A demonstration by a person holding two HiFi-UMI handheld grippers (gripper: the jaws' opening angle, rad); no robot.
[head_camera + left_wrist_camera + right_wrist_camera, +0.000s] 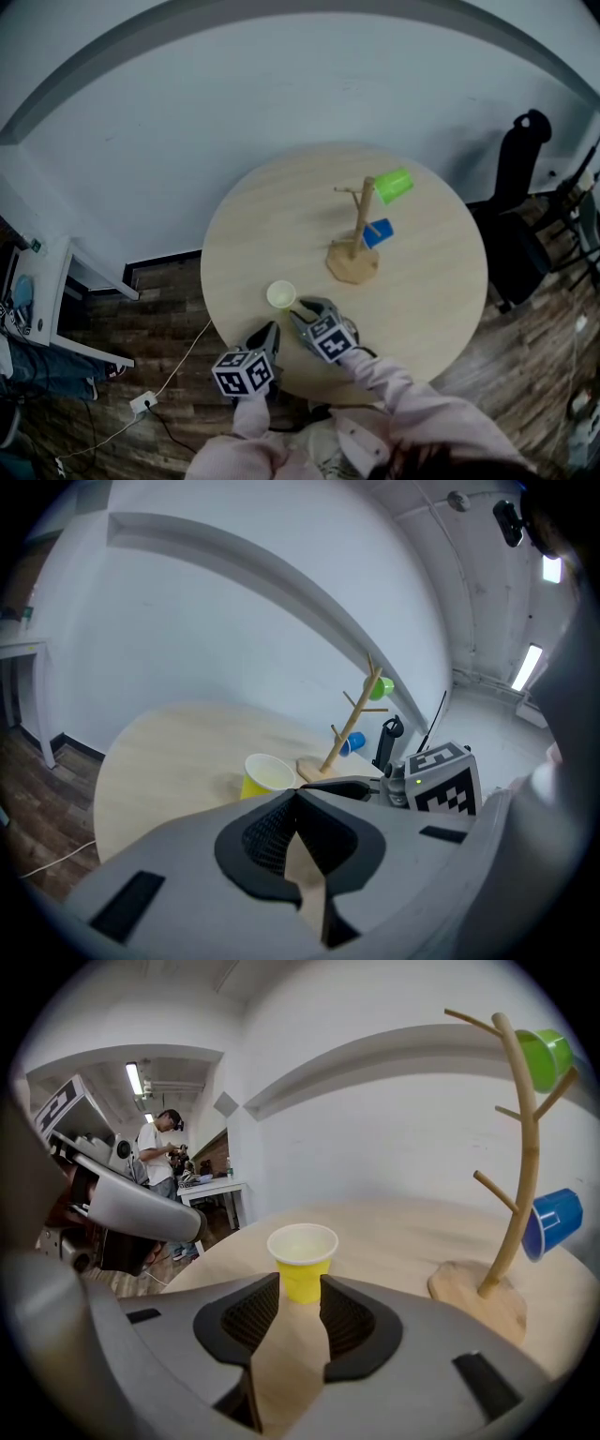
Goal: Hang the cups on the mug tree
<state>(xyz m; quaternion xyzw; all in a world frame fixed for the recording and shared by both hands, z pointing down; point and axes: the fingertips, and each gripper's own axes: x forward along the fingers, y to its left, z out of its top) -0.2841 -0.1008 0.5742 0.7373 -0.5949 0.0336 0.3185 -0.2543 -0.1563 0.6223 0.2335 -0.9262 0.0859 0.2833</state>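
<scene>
Reaching for the yellow cup (302,1258) with my right hand-held gripper (300,1288), I have the jaws parted and nothing pinched. The cup stands upright on the desk (422,309) just past the tips, its foot showing in the gap, with neither pad on it. My left hand-held gripper (295,794) is closed and empty, tips together, near the desk edge at about 7 o'clock from the cup. The mug tree (356,234) stands well apart, at about 2 o'clock from the cup. A green cup (394,185) sits on an upper peg at 1 o'clock of the trunk, and a blue cup (378,232) on a lower peg at 3 o'clock.

My worry is the gap. It looks barely wider than the cup's foot, and the cup flares toward its rim. If I push on at this width, I judge the tips will nudge the wall and slide the cup away or tip it over toward 12 o'clock instead of straddling it. The cup looks light and thin, so closing hard could crumple it and closing softly could let it slip on the carry. A grip low on the body could also leave the mouth badly angled for a peg. At the tree, a clumsy approach could knock the hung cups or rock the base.
</scene>
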